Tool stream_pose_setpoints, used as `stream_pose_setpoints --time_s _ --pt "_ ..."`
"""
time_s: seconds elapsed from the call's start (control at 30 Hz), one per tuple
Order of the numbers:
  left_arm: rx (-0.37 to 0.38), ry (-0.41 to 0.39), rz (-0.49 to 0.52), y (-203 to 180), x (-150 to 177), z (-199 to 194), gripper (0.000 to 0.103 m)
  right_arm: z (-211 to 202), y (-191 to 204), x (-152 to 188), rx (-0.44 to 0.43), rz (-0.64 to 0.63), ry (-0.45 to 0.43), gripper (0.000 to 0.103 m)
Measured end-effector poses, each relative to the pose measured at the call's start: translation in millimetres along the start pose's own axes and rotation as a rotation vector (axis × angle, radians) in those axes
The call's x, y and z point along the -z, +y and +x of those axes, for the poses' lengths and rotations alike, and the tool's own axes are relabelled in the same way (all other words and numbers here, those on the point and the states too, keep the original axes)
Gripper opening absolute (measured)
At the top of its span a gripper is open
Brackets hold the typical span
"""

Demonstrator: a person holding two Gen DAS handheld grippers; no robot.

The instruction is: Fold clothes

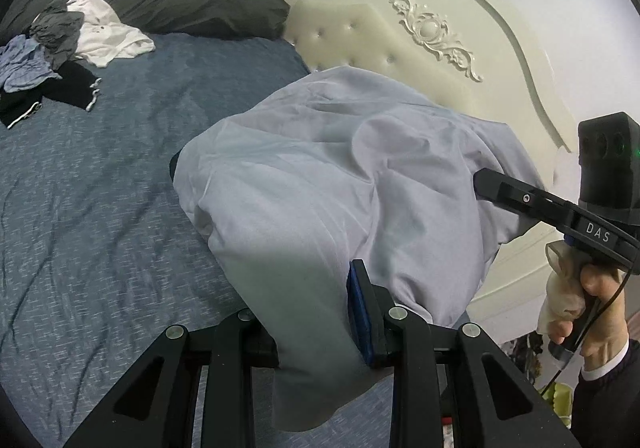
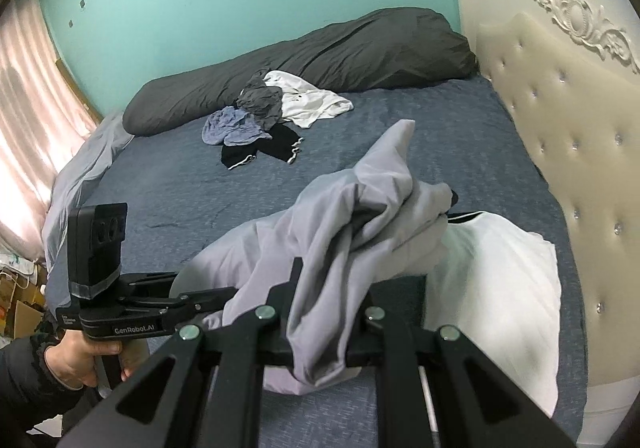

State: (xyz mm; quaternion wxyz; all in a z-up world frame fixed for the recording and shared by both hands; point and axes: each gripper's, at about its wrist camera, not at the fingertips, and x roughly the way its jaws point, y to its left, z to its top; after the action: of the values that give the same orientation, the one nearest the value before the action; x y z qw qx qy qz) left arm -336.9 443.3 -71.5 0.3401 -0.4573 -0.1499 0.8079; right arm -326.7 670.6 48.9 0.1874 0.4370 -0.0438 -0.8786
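A light grey garment (image 1: 340, 176) hangs bunched in the air over the blue bedsheet (image 1: 100, 188), held from both ends. My left gripper (image 1: 320, 300) is shut on its near edge. One blue pad (image 1: 360, 308) shows against the cloth and the other finger is hidden under it. My right gripper (image 1: 480, 180) reaches in from the right, its tip buried in the cloth. In the right wrist view the same grey garment (image 2: 360, 224) drapes over my right gripper (image 2: 320, 288), which is shut on it, fingers covered. The left gripper (image 2: 180, 284) meets the cloth at the left.
A pile of unfolded clothes (image 2: 264, 116) lies mid-bed in front of a dark duvet (image 2: 320, 52). A folded white garment (image 2: 500, 272) rests by the cream headboard (image 2: 560, 128). A person's hand (image 1: 592, 300) holds the right gripper's handle. Curtains (image 2: 24, 108) hang at the left.
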Motion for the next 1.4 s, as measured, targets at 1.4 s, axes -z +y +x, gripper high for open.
stream_pose_setpoints --time_s 1.4 --pt "-0.019 0.024 0.128 -107 1 74 0.030 -51 -106 51 0.071 0.089 -0.043 0.012"
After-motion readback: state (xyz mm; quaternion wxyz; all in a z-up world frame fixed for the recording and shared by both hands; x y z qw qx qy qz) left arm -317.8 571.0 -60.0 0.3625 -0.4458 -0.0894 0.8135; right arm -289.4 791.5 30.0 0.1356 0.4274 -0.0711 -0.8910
